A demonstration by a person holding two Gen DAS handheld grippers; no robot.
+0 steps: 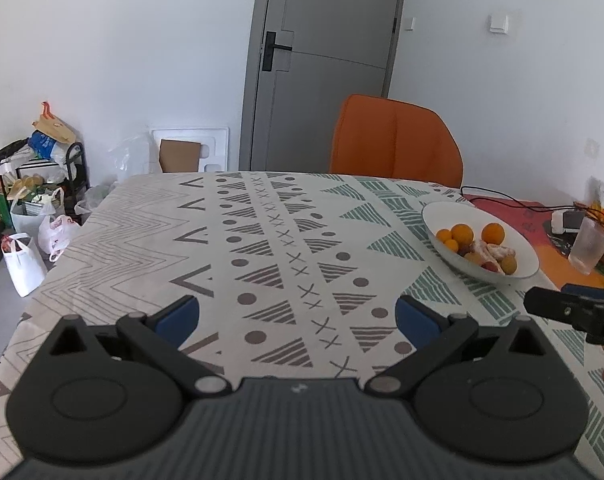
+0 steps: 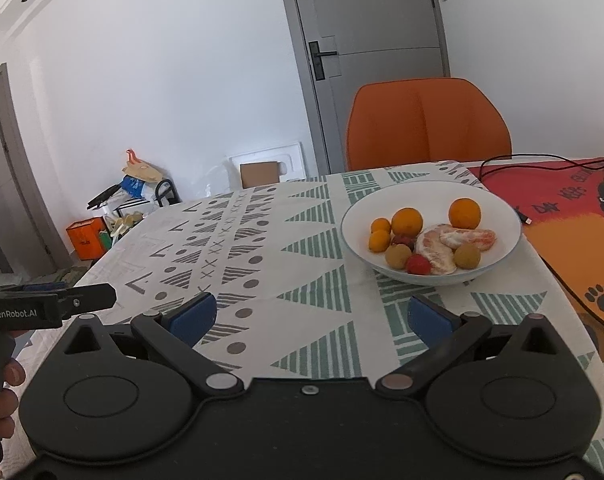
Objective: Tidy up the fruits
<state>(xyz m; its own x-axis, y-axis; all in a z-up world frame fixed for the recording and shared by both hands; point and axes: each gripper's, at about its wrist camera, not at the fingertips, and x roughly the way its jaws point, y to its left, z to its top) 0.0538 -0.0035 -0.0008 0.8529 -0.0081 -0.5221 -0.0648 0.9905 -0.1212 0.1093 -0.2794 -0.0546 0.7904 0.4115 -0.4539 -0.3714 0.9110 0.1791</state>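
With both the left gripper (image 1: 297, 316) and right gripper (image 2: 310, 316) spread wide and empty, the bowl's (image 2: 354, 236) oranges (image 2: 406, 221) at centre right look firm and round, best pinched across the middle, while the peeled segments (image 2: 450, 242) look soft.

The bowl (image 2: 430, 216) sits on the tabletop (image 2: 302, 240), fruits (image 2: 434, 236) in it, chair (image 2: 428, 124) behind it.

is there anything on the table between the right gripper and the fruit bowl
Nothing visible. Only bare patterned tablecloth lies between the open right gripper and the white bowl of fruit, which sits ahead and slightly to its right.
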